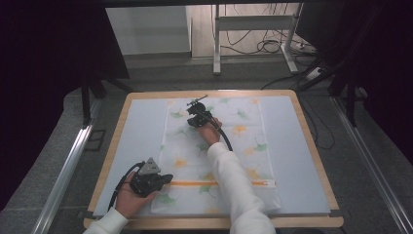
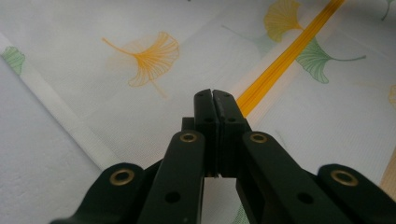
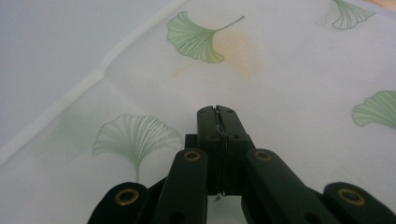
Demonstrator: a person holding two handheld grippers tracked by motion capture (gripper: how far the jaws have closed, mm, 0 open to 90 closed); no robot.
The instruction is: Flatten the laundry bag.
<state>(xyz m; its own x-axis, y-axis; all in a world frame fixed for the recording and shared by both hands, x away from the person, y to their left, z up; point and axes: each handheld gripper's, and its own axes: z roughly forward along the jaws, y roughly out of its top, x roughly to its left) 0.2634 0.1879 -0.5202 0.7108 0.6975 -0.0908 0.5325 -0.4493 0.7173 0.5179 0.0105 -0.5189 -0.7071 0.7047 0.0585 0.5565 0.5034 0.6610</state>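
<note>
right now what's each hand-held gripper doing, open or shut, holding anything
Left hand-held gripper: shut, jaws pressed together, nothing between them, above the cloth.
Right hand-held gripper: shut, holding nothing, over the same cloth.

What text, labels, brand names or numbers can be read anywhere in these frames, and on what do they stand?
None can be read.
Cloth: ginkgo leaf prints and an orange stripe, no lettering.
Left gripper and right gripper: plain black jaws with brass rivets, no markings legible.
Table and the background floor with its cables: no readable sign.
</note>
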